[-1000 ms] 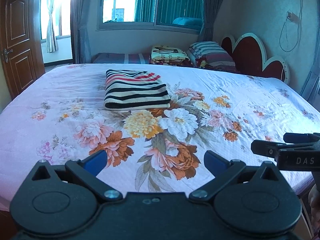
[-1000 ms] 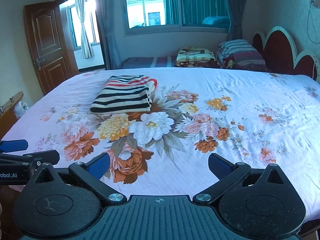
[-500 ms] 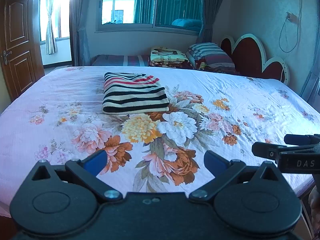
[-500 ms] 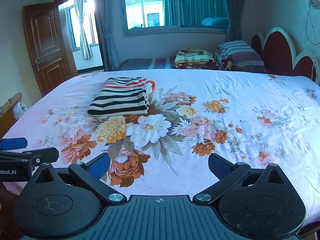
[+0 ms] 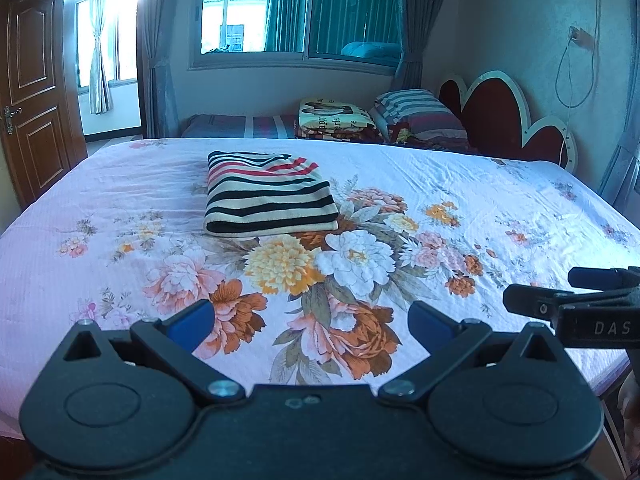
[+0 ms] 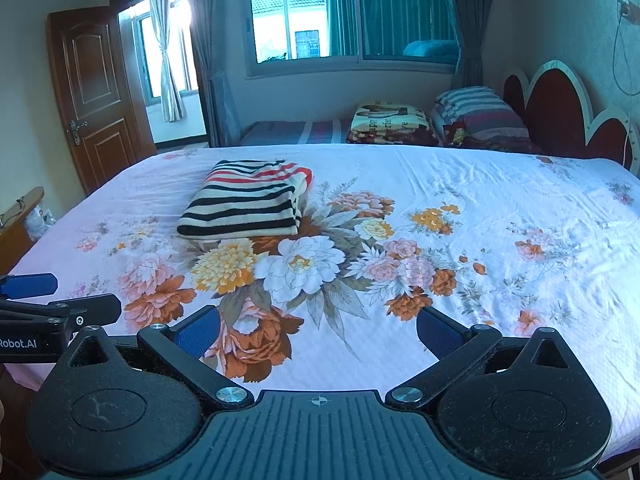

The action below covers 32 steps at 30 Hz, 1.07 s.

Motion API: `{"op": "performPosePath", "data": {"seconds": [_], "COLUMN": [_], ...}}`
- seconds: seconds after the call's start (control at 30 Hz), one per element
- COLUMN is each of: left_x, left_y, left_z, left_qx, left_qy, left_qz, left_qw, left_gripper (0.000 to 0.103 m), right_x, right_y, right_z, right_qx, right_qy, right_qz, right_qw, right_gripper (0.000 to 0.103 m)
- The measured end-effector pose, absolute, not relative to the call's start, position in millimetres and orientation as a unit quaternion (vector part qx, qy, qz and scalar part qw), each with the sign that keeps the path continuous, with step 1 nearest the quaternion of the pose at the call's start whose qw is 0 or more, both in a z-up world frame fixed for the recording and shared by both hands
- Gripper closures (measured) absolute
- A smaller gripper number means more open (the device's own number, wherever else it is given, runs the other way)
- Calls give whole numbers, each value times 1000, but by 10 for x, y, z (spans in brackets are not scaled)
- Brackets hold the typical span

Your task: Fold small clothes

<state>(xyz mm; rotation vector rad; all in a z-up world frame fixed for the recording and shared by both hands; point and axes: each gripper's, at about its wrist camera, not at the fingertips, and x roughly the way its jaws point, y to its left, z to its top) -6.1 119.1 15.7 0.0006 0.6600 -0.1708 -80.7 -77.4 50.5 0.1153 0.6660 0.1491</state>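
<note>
Folded garment [image 5: 269, 200] beyond spread fingers [image 5: 188, 322]

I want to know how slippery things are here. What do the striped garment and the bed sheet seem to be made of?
Striped garment: looks like soft knit fabric, matte; its folded edges are thick and rounded. Probably cotton or a blend, though I cannot tell which.
Bed sheet: thin woven cloth with a printed flower pattern, matte, showing fine wrinkles and a faint ribbed texture.
</note>
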Motion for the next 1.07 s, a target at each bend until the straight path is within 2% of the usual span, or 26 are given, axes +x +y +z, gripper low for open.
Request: {"op": "performPosePath", "data": {"seconds": [1.07], "left_x": [41], "left_y": [1270], "left_z": [180], "left_qx": [6], "left_qy": [287], "left_qz": [-77], "left_qw": [955], "left_gripper": [1], "right_x": [-660], "right_y": [-785], "right_z": [471], "right_qx": [50], "right_qy": [323], "right_qz": [85], "right_qw": [941], "right_gripper": [0]}}
